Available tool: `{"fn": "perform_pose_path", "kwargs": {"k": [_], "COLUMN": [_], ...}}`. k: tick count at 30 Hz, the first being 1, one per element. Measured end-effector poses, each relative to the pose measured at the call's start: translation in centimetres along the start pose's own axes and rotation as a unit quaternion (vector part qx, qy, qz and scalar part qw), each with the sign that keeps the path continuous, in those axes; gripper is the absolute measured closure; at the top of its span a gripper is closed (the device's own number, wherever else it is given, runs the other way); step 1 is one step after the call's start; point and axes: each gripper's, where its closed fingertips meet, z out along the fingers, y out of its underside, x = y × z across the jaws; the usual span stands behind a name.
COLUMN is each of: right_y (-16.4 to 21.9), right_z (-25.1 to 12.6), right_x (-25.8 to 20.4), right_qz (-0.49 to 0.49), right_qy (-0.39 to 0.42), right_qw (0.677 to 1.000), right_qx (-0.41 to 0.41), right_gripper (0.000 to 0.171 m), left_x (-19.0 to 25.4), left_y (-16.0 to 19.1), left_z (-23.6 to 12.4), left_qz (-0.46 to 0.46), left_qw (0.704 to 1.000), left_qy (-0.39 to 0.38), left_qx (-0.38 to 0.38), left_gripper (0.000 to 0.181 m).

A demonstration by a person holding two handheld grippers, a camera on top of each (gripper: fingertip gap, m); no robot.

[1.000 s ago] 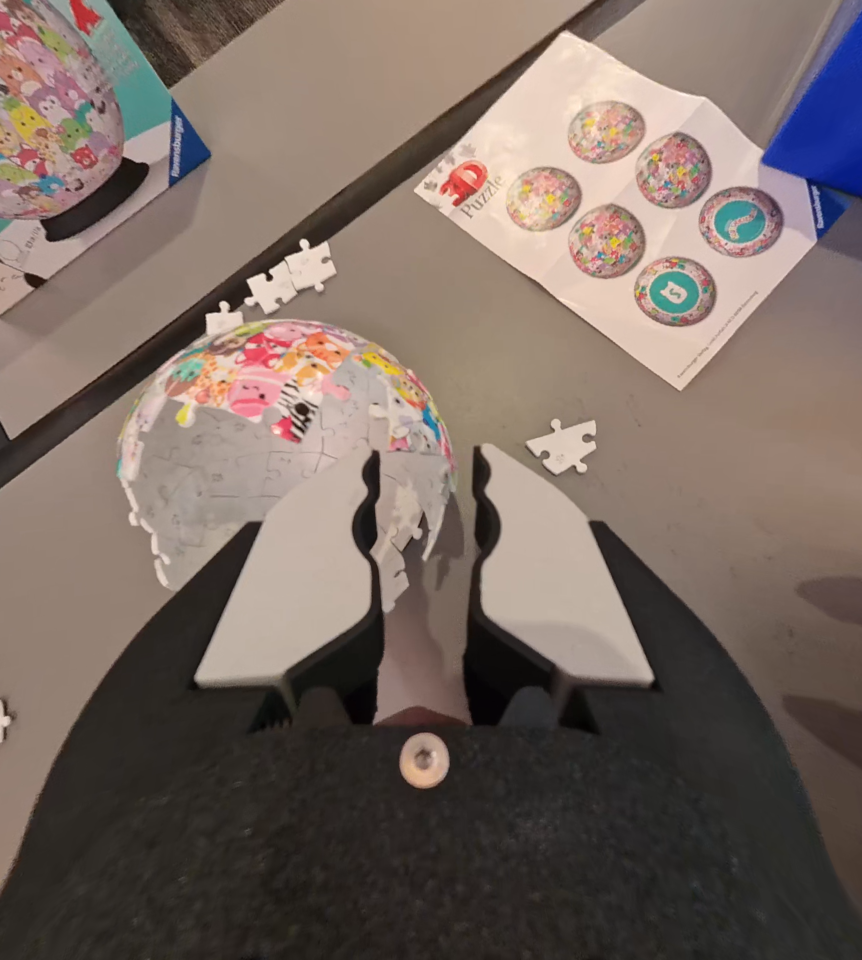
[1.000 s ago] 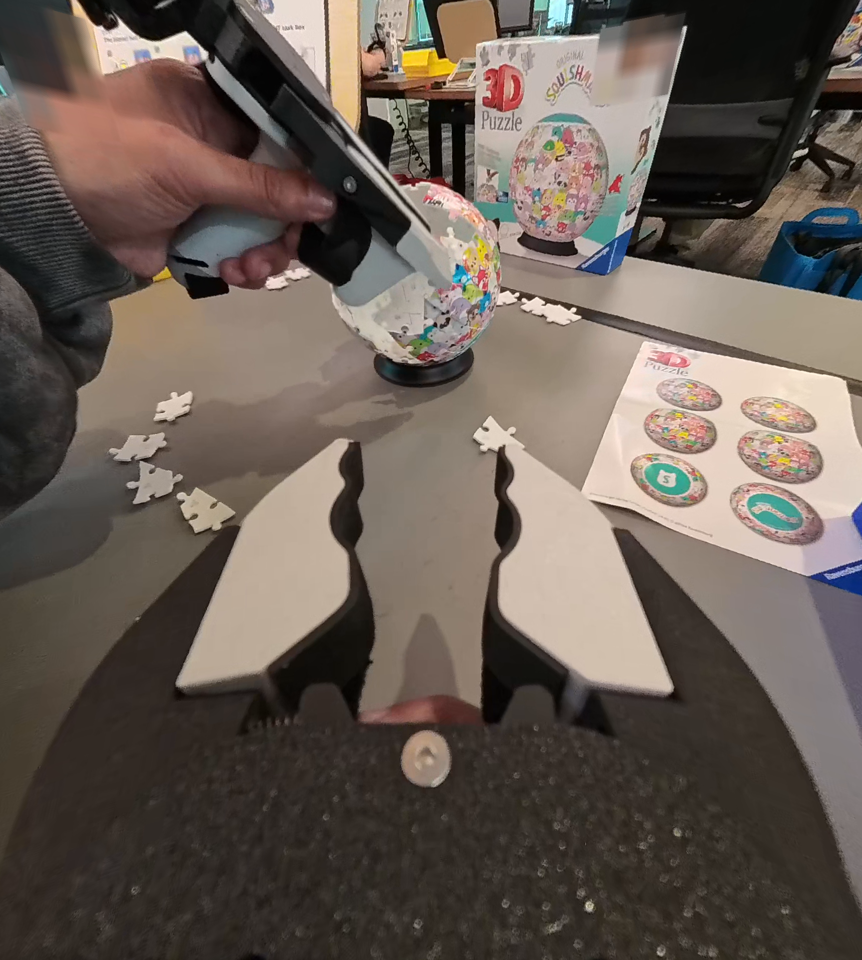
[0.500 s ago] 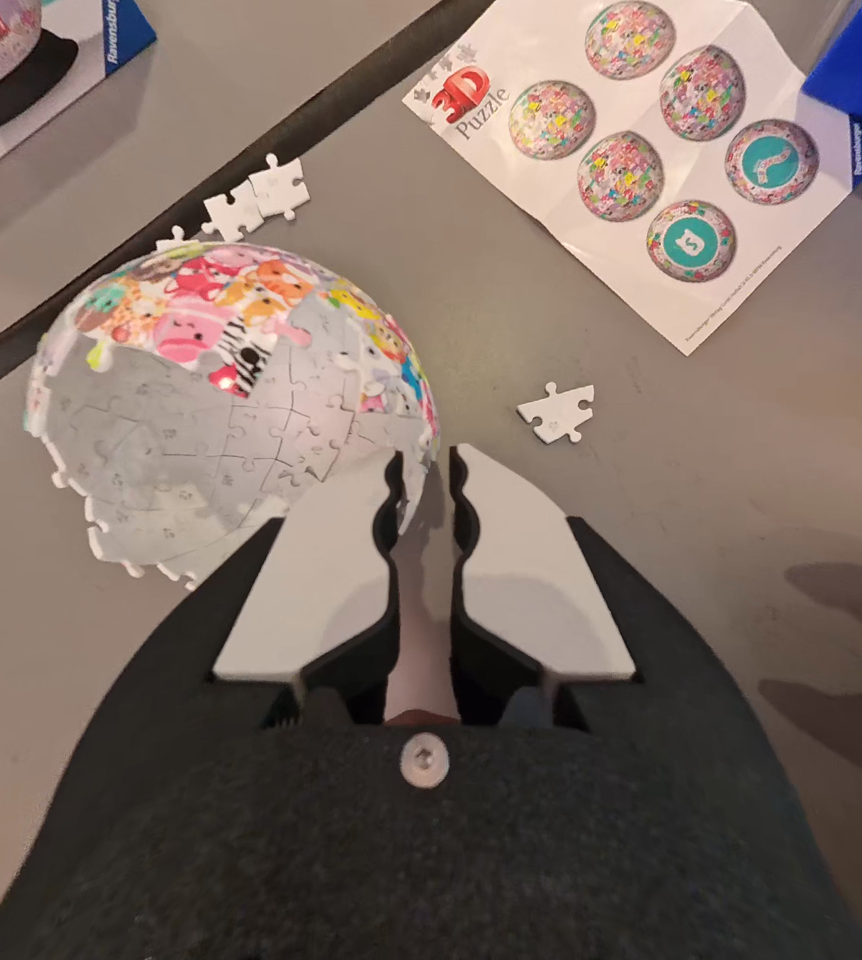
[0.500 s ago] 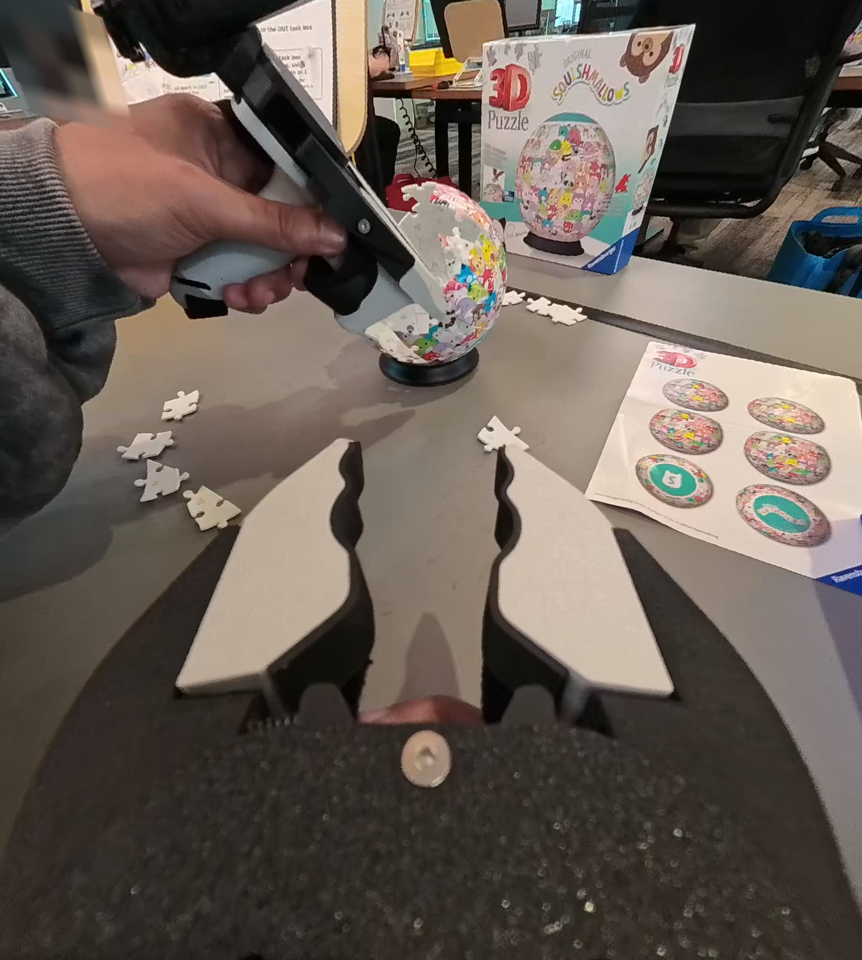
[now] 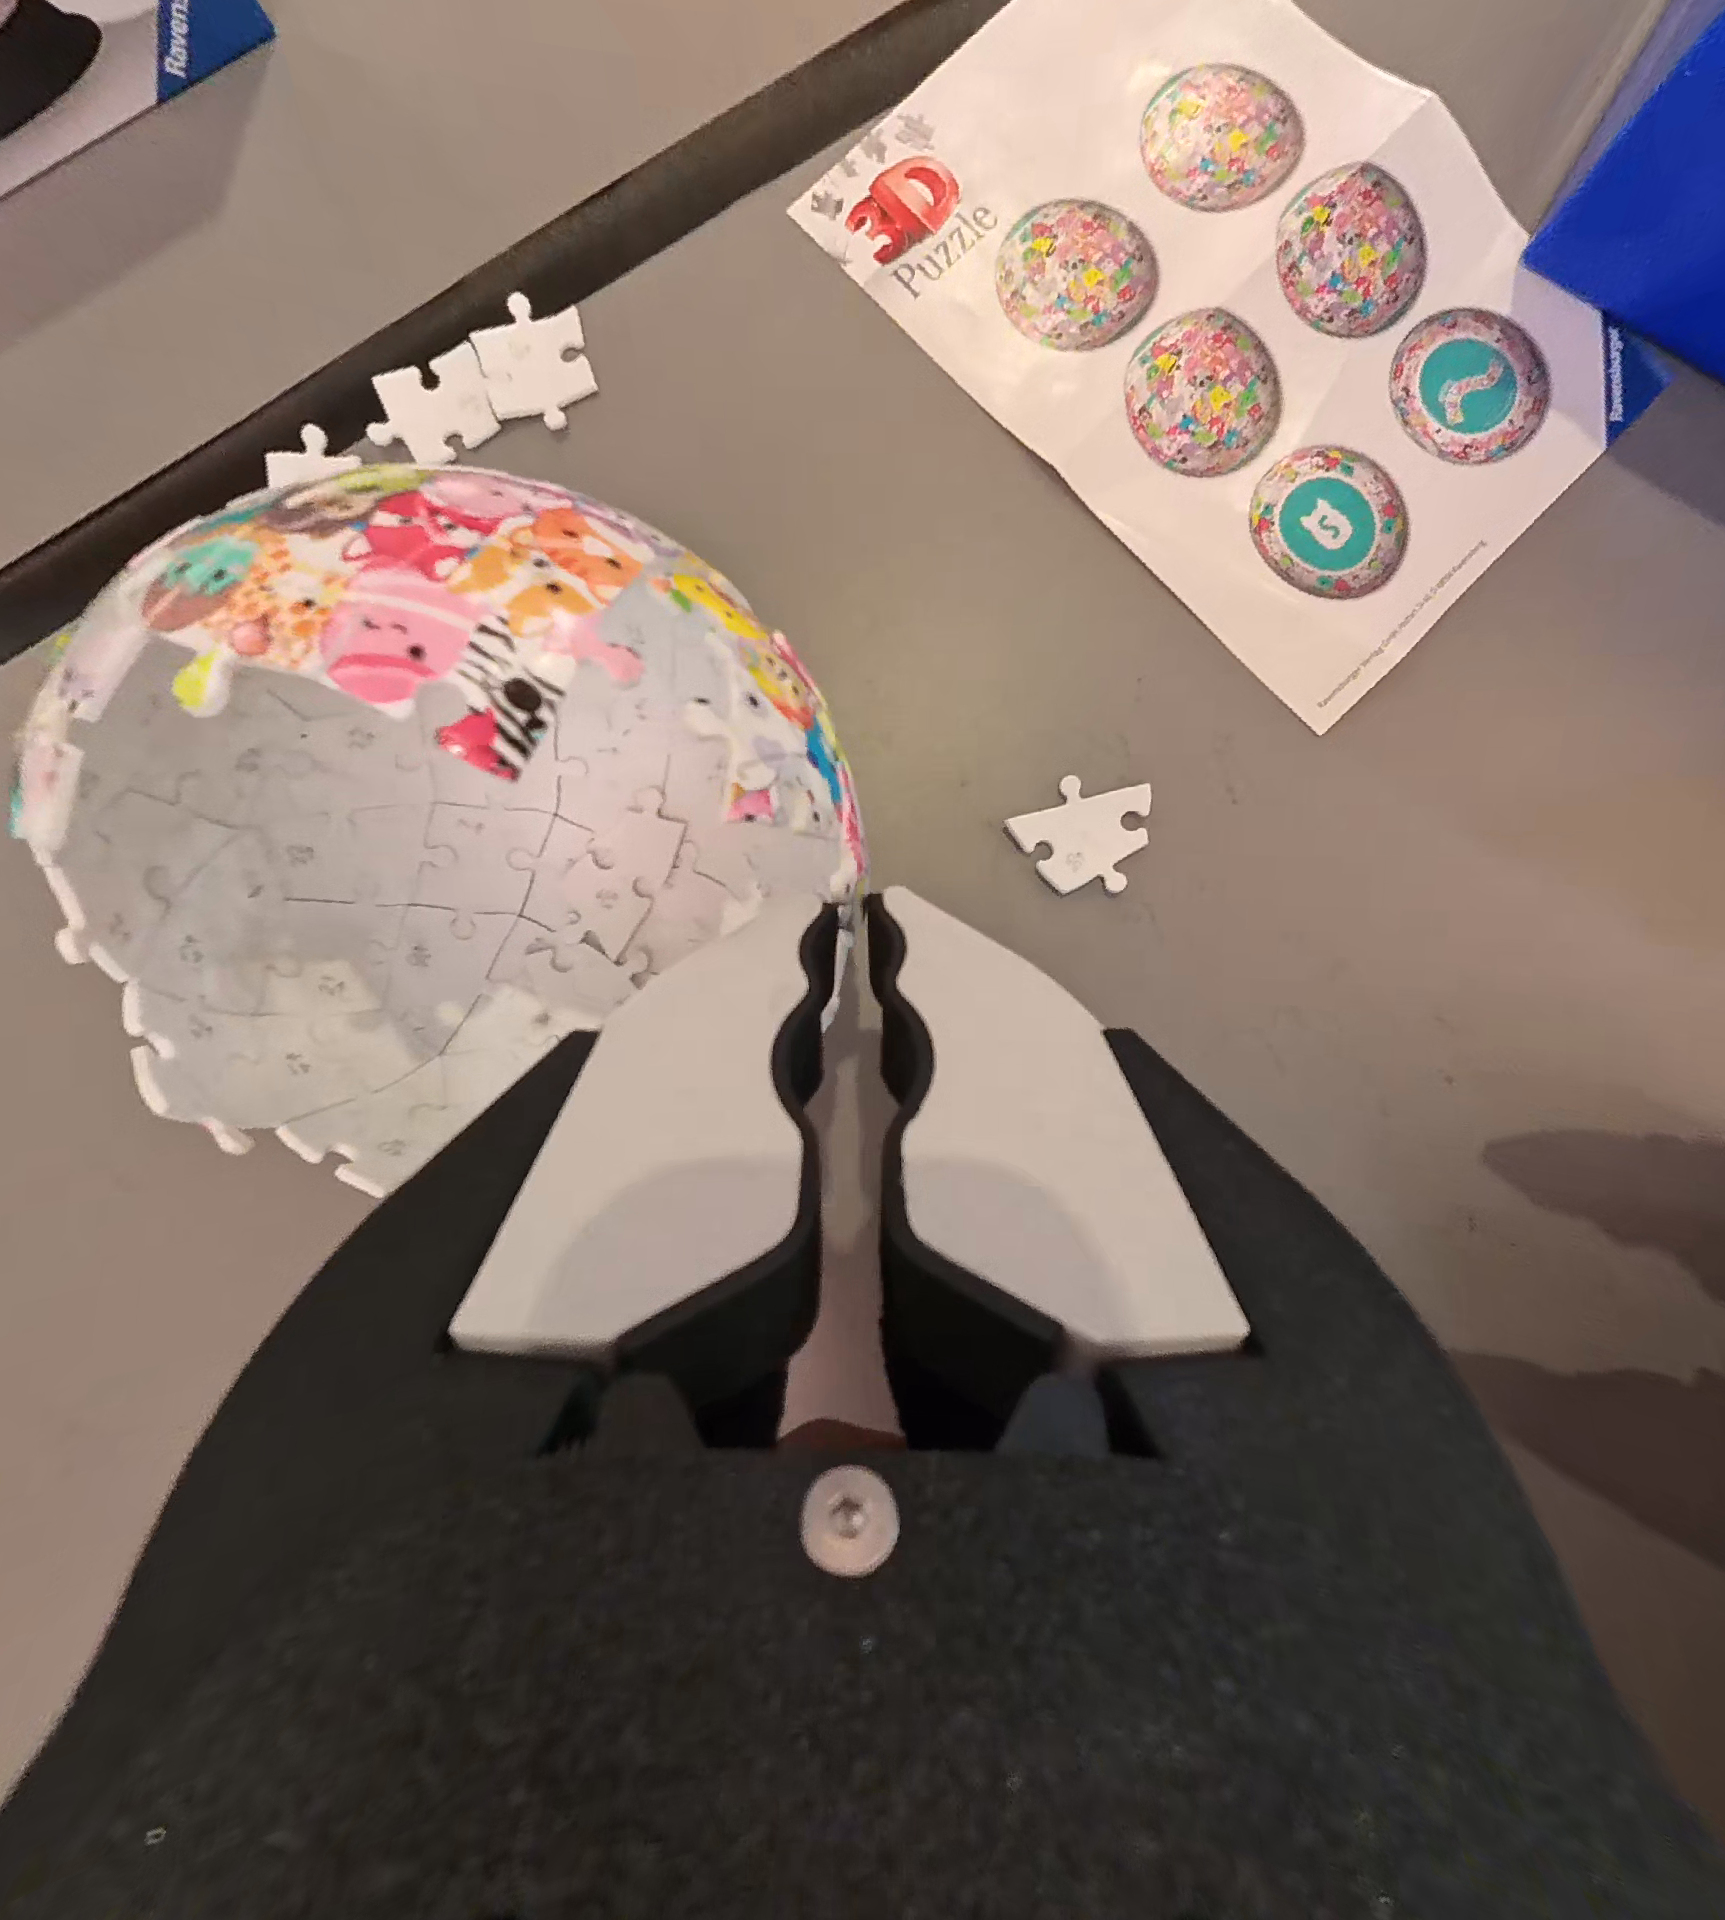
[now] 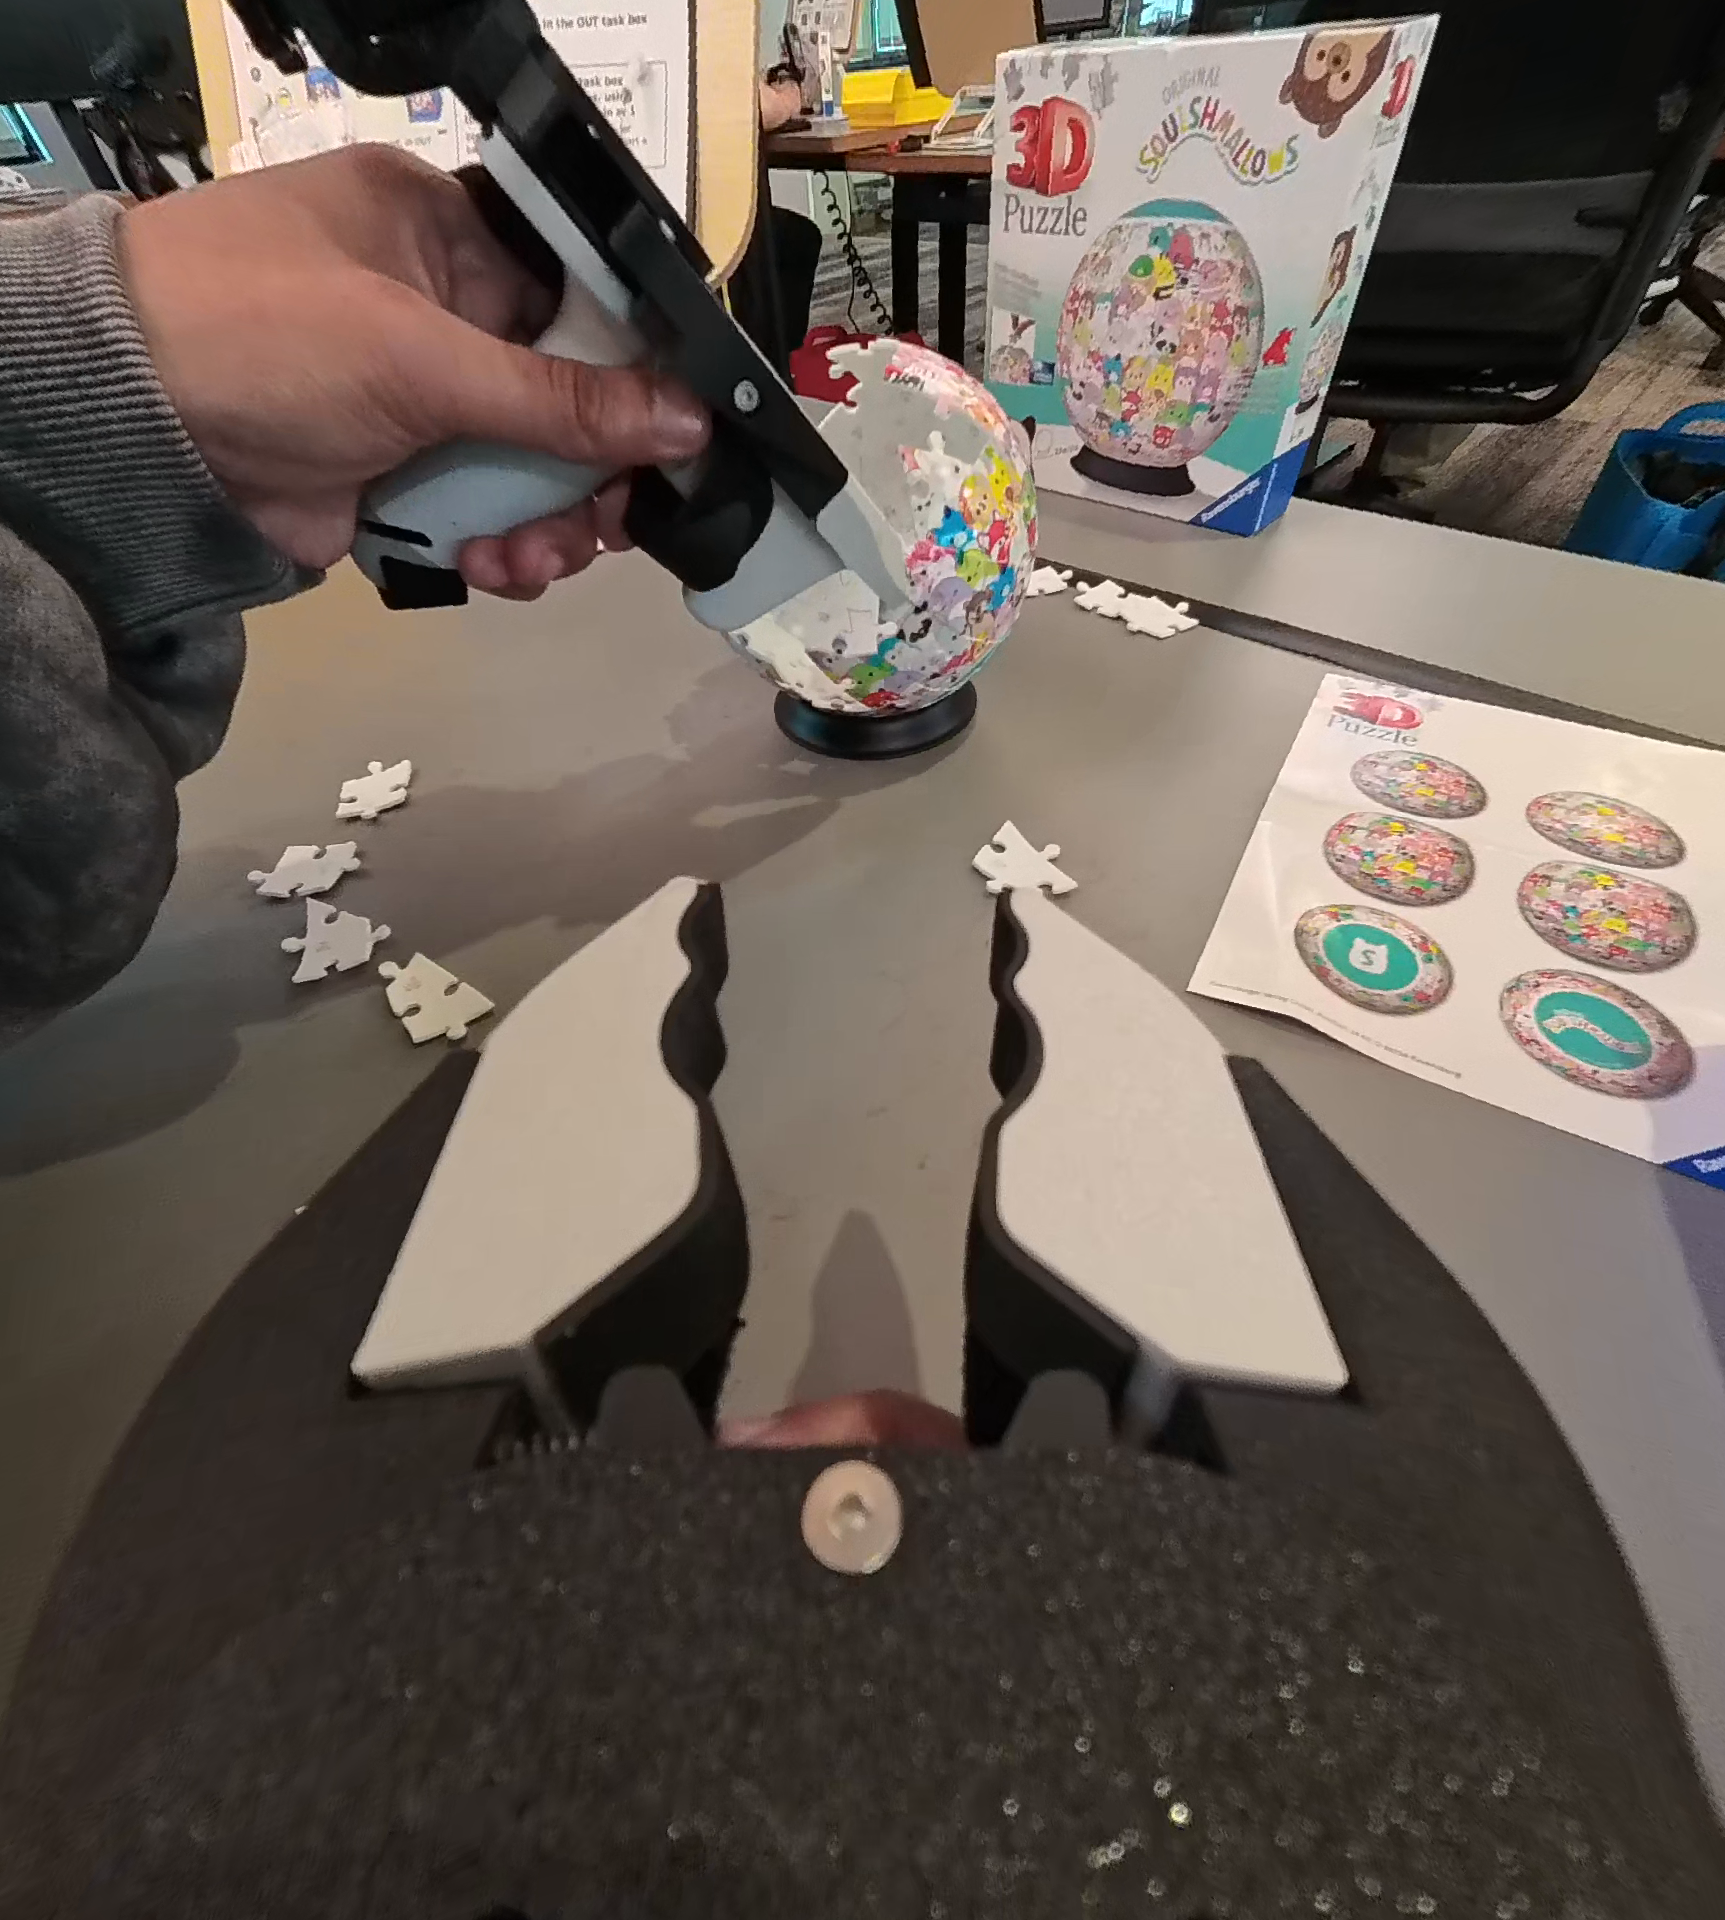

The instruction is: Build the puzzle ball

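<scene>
Grey table (image 6: 1253, 665), ball's stand (image 6: 876, 724) (half-hidden)

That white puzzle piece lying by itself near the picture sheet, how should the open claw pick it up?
The loose piece lies flat, so come straight down from above with the right claw and pinch its two longer straight edges, probably tilting it up first.

The puzzle ball (image 6: 925, 540) sits on a round stand (image 6: 876, 722) on the table (image 6: 837, 997), with the puzzle box (image 6: 1185, 270) behind it. The instruction sheet (image 6: 1523, 914) lies to its right, a loose piece (image 6: 1022, 862) between them, and four pieces (image 6: 349, 904) lie to its left.
</scene>
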Motion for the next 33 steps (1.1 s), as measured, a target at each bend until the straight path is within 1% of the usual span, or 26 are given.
{"fn": "perform_pose_path", "kwargs": {"k": [12, 20, 25, 28, 29, 30, 31, 33], "right_y": [0.3, 1.1, 1.4, 1.3, 1.4, 1.4, 1.5, 1.4], "right_z": [0.3, 2.3, 2.2, 2.0, 2.0, 2.0, 2.0, 1.9], "right_x": [-0.1, -1.1, -1.3, -1.3, -1.3, -1.3, -1.3, -1.4], "right_qz": [0.0, -0.012, -0.019, -0.014, -0.014, -0.015, -0.016, -0.017], "right_qy": [-0.002, -0.015, -0.012, -0.013, -0.013, -0.013, -0.013, -0.015], "right_qw": [1.0, 1.0, 0.999, 0.999, 0.999, 0.999, 0.999, 0.999], "right_qx": [-0.003, -0.025, -0.028, -0.025, -0.027, -0.028, -0.029, -0.028], "right_gripper": [0.123, 0.122, 0.122, 0.122, 0.122, 0.122, 0.122, 0.122], "left_x": [0.1, 0.2, 0.1, 0.1, 0.1, 0.1, 0.3, 0.5], "left_y": [0.0, -0.2, 0.0, 0.1, 0.1, 0.2, 0.2, 0.3], "left_z": [0.0, 0.1, 0.0, 0.0, 0.0, 0.1, 0.2, 0.5], "left_qz": [-0.005, -0.007, -0.01, 0.0, 0.002, 0.003, 0.004, 0.003], "left_qw": [1.0, 1.0, 0.999, 1.0, 1.0, 1.0, 1.0, 1.0], "left_qy": [0.011, 0.022, 0.032, 0.023, 0.019, 0.015, 0.014, 0.011], "left_qx": [0.004, 0.016, 0.019, 0.018, 0.016, 0.013, 0.008, 0.003], "left_gripper": [0.177, 0.179, 0.179, 0.178, 0.17, 0.157, 0.149, 0.146]}}
